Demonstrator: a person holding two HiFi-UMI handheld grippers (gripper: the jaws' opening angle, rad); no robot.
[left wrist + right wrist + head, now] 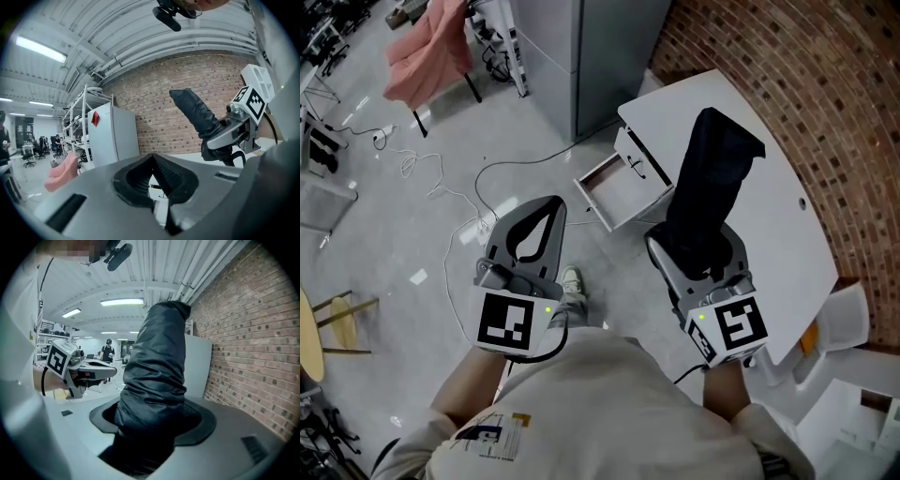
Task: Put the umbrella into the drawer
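Black, creased fabric with a dull sheen covers the folded umbrella (712, 187), a stubby cylinder with a flat, slightly wider top. We find it standing upright in the right gripper (698, 244), just right of the drawer (614, 192) and over the white desk (769, 178) that carries that drawer. The grey jaws stand wide apart and their dark ribbed pads press on the umbrella's lower body from both sides. We cannot see its lower end or handle, which sit down between the pads.

The drawer is a shallow white rectangular tray, pulled open, with a thin dark handle on its front. Its rear portion is cut off under the desk edge.

The left gripper (551, 204) hangs near the drawer's left side, above the grey floor. Its tips meet, the curved jaws enclose a teardrop opening, and they grip nothing. In the left gripper view we glimpse only a white sliver of the drawer through that opening.

A rough red brick wall (825, 84) runs behind the drawer's desk.
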